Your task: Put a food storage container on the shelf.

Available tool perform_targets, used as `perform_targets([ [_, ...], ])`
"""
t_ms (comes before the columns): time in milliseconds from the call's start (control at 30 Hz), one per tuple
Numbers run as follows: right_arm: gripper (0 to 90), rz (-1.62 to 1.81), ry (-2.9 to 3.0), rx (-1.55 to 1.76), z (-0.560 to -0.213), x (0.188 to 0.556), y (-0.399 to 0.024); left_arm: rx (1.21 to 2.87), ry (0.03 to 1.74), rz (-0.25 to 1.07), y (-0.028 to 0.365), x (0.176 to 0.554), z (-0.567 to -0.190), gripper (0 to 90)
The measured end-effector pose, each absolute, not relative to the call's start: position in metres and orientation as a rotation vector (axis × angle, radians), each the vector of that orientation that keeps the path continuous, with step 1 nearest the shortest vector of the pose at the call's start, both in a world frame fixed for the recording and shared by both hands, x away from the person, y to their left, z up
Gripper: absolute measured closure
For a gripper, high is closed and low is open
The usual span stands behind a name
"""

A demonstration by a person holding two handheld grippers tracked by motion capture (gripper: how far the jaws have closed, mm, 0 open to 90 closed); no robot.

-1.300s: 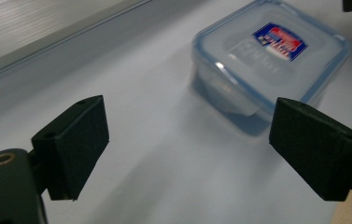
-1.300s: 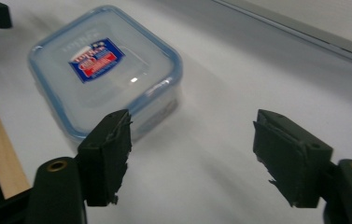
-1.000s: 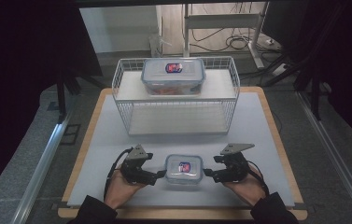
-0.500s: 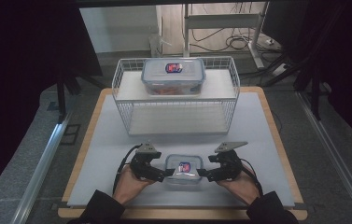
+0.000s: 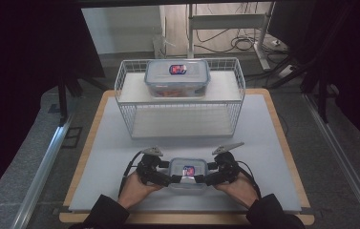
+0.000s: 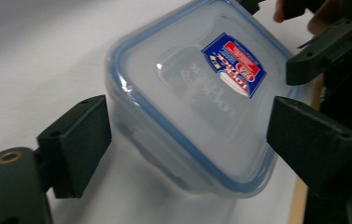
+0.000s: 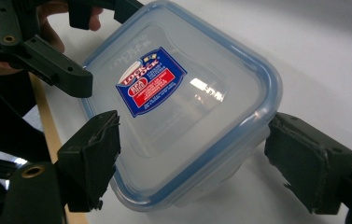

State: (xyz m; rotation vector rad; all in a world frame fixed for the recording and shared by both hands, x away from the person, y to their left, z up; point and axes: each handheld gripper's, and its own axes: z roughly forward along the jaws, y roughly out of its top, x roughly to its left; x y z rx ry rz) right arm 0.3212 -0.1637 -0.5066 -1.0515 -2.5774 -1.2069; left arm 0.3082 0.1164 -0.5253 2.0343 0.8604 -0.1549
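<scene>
Fingers of the left gripper (image 5: pixel 172 180) and right gripper (image 5: pixel 201 180) straddle the small container (image 5: pixel 187 174), open and not yet pressing; right's have just been opening, and the grasp and lift remain.

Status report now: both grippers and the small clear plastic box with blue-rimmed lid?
Left gripper and right gripper open, jaws straddling the small clear plastic box with blue-rimmed lid, right jaws just widened. Box on white table, not lifted. Nothing in the way.
</scene>
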Motion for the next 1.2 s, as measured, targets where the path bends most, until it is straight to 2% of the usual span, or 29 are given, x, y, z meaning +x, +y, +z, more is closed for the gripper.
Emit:
perform_targets([
  [200,19.7,-1.170,-2.527,-1.069,-0.508,0.322,-0.166,2.041,0.882,-0.174,0.116,0.305,-0.525,15.5],
  [367,21.8,-1.157,-2.510,-1.080,-0.509,0.317,-0.168,2.066,0.880,-0.157,0.118,0.296,-0.521,20.1],
  [533,30.8,-1.187,-2.560,-1.075,-0.504,0.305,-0.170,2.060,0.887,-0.137,0.120,0.285,-0.521,26.0],
  [700,44.3,-1.249,-2.478,-1.087,-0.506,0.303,-0.182,2.014,0.901,-0.153,0.127,0.282,-0.522,35.7],
  [867,47.7,-1.260,-2.448,-1.074,-0.507,0.304,-0.186,1.986,0.904,-0.184,0.131,0.283,-0.523,40.5],
  [1000,62.0,-1.361,-2.379,-1.098,-0.503,0.306,-0.194,1.927,0.917,-0.239,0.139,0.284,-0.525,49.0],
  [1200,57.8,-1.345,-2.340,-1.101,-0.505,0.309,-0.196,1.907,0.919,-0.260,0.141,0.284,-0.526,50.5],
])
